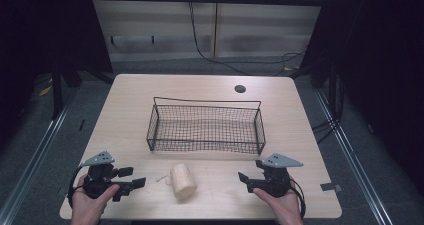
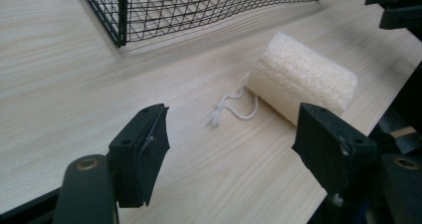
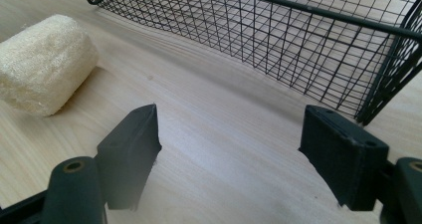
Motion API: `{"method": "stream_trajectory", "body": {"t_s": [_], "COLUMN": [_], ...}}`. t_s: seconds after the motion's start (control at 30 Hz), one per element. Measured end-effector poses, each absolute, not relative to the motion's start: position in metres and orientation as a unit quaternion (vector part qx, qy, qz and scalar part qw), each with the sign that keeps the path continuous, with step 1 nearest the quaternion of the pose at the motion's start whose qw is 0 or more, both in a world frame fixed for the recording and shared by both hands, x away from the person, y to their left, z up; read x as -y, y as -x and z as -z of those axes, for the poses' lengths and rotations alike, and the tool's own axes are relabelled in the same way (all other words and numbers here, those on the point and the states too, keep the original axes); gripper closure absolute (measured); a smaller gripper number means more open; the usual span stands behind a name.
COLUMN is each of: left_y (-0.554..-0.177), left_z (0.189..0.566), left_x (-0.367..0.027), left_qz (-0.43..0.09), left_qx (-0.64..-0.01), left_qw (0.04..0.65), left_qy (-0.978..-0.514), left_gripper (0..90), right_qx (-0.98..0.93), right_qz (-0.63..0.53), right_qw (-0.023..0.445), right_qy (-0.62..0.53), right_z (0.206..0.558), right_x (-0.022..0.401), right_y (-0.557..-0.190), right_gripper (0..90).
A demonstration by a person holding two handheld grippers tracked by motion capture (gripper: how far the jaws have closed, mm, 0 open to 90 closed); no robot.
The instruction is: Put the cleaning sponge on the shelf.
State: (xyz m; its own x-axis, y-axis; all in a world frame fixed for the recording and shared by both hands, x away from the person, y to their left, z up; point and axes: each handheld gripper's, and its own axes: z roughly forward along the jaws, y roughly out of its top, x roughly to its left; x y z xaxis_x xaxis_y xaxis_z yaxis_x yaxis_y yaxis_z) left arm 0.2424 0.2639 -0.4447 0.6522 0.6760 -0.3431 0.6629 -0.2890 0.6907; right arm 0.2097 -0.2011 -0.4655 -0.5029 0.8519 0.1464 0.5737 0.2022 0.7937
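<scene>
A pale loofah roll [image 1: 182, 181] with a white string loop lies on the wooden table [image 1: 130, 110], in front of a black wire basket [image 1: 205, 127] that holds nothing. My left gripper [image 1: 131, 178] rests at the table's front left, jaws wide apart, pointing at the loofah [image 2: 301, 77] and its string [image 2: 234, 107]. At the front right sits my right gripper [image 1: 248, 172], also open, aimed toward the basket [image 3: 298, 40] with the loofah [image 3: 42, 64] off to its left. Neither gripper touches anything.
A round cable hole [image 1: 240, 89] sits near the table's far edge. Behind the table runs a wall panel with a hanging cable [image 1: 200, 45]. Metal rails [image 1: 35, 150] flank the table on the floor. A small grey tag [image 1: 330, 187] lies near the front right corner.
</scene>
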Motion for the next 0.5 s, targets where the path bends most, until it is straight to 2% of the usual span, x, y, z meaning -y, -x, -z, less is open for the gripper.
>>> {"method": "stream_trajectory", "body": {"t_s": [0.4, 0.5], "left_y": [-0.242, -0.242], "left_z": [0.442, 0.439], "left_x": [-0.255, -0.252], "left_qz": [0.012, 0.021], "left_qx": [-0.425, -0.413], "left_qw": [0.424, 0.432], "left_qy": [-0.8, -0.801], "left_gripper": [23.1, 15.9], "right_qx": [-0.769, -0.771], "right_qz": [-0.414, -0.412], "right_qw": [0.15, 0.146], "right_qy": [-0.463, -0.463], "right_z": [0.465, 0.465], "right_x": [0.2, 0.2], "right_y": [-0.207, -0.208], "right_gripper": [22.7, 22.8]}}
